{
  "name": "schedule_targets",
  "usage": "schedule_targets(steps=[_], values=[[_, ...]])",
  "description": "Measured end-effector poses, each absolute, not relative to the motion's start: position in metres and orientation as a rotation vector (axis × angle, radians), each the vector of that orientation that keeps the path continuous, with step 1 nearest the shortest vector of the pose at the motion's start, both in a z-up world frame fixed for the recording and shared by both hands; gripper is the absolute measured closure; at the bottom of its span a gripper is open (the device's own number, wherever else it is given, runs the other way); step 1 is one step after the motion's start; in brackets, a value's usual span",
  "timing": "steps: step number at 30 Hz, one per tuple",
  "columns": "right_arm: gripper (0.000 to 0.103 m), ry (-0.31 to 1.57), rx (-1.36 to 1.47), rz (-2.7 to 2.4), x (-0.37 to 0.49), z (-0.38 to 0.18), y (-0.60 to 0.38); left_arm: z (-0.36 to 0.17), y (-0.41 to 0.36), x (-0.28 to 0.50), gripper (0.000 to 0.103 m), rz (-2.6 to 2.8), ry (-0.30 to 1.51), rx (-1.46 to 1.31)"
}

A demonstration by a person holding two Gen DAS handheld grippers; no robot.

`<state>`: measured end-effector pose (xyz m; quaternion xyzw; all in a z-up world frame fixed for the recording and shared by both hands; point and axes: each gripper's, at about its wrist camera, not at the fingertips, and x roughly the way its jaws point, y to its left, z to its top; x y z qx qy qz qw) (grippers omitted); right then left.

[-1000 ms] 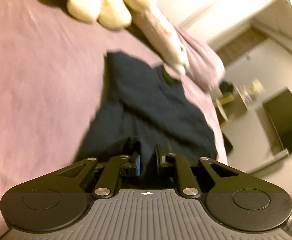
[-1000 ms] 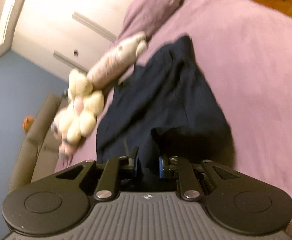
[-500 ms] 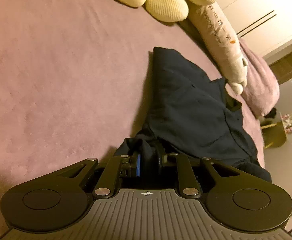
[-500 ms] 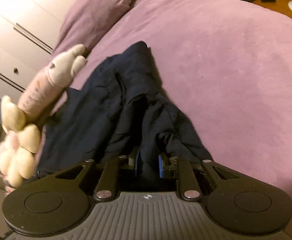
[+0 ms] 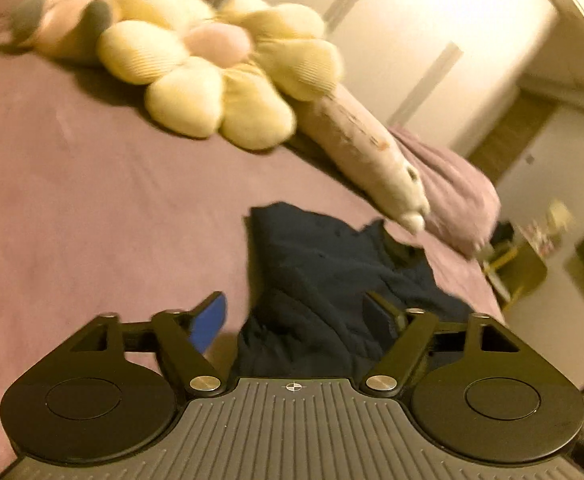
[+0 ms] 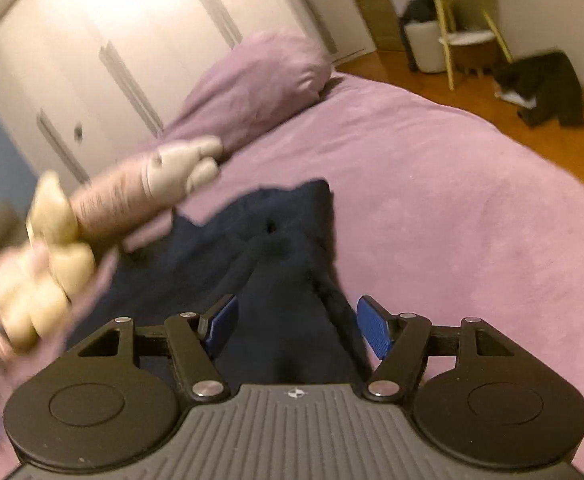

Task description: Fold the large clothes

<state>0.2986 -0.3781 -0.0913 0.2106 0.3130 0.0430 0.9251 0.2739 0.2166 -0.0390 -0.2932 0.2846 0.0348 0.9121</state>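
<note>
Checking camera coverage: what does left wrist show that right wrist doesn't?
Left wrist only: the whole yellow flower cushion, seen in full.
Right wrist only: wooden floor, chair and dark clothes on the floor.
Both: dark navy garment on the purple bedspread, long plush toy, purple pillow, white wardrobe. Left gripper and right gripper jaws are opening, garment between, pads clear.
</note>
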Motion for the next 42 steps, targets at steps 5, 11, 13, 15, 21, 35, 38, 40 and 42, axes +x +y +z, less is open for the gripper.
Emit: schedule_targets(steps=[5, 11, 13, 15, 21, 35, 38, 40, 42], values=[[0.037, 0.681, 0.305, 0.075, 0.318, -0.1, -0.359, -0.064, 0.19, 0.302, 0.016, 0.049, 0.735, -0.466], [0.052, 0.712, 0.212, 0.102, 0.343, -0.106, -0.343, -0.087, 0.185, 0.322, 0.033, 0.097, 0.81, -0.455], [0.064, 0.71, 0.192, 0.118, 0.346, -0.105, -0.338, -0.085, 0.183, 0.323, 0.045, 0.113, 0.822, -0.452], [0.079, 0.709, 0.167, 0.134, 0.347, -0.106, -0.33, -0.08, 0.178, 0.323, 0.063, 0.122, 0.819, -0.423], [0.093, 0.649, 0.062, 0.107, 0.332, -0.089, -0.31, -0.053, 0.166, 0.316, 0.082, 0.131, 0.807, -0.339], [0.094, 0.488, 0.106, 0.068, 0.334, -0.015, -0.316, 0.016, 0.167, 0.329, 0.084, 0.109, 0.674, -0.293], [0.094, 0.458, 0.087, 0.05, 0.345, -0.003, -0.31, 0.026, 0.169, 0.342, 0.084, 0.119, 0.645, -0.284], [0.094, 0.439, 0.066, 0.036, 0.355, 0.003, -0.306, 0.03, 0.17, 0.352, 0.084, 0.126, 0.63, -0.283], [0.094, 0.426, 0.049, 0.023, 0.364, 0.007, -0.302, 0.032, 0.171, 0.364, 0.084, 0.134, 0.618, -0.281]])
